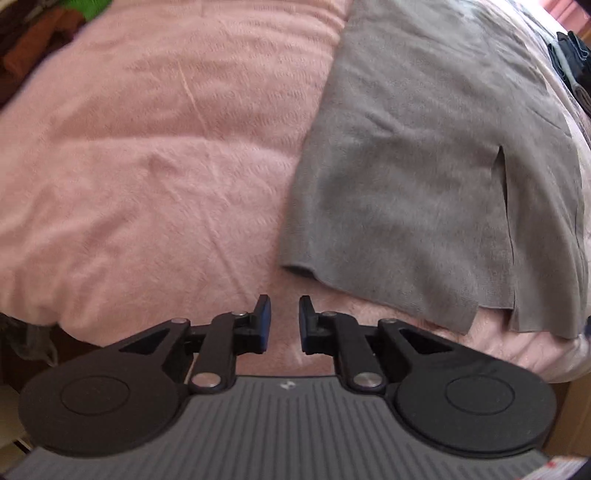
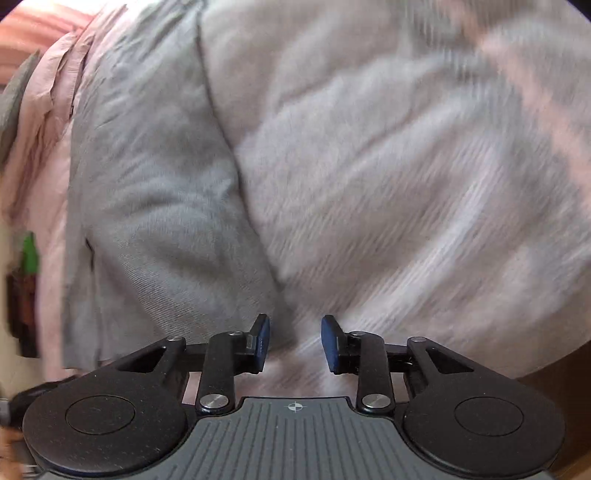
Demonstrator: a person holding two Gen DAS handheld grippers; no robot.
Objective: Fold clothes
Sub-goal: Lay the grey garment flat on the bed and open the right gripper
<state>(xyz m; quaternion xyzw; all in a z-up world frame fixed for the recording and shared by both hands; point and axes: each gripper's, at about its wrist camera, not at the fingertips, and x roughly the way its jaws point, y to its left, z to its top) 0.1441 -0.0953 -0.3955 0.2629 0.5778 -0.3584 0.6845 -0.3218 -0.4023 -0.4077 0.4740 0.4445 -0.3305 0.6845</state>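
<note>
The grey garment (image 1: pixel 424 177) lies spread flat on the pink blanket (image 1: pixel 147 166), and in your left wrist view it fills the picture from about twelve o'clock round to four o'clock. Its near hem runs ragged along the lower edge at about five o'clock, with a notch cut into it, and a long slit opens in the cloth toward three o'clock. In your right wrist view the same grey garment (image 2: pixel 155 206) takes up the left half, from about eleven o'clock down to seven o'clock; to its right lies paler cloth (image 2: pixel 406 166) with faint pink patches, too blurred to name.

Your left tongs (image 1: pixel 284 325) point down at bare blanket just short of the hem. Their blue pads (image 1: pixel 264 321) stand a narrow gap apart and nothing sits between them.

Your right tongs (image 2: pixel 294 341) hang over the line where the grey garment meets the paler cloth. Their gap is somewhat wider than the left pair's, and they too grip nothing.

Further out in the left view, brown and green clothes (image 1: pixel 48 22) crowd the corner at eleven o'clock, and a dark folded stack (image 1: pixel 570 55) sits at the edge near two o'clock.
</note>
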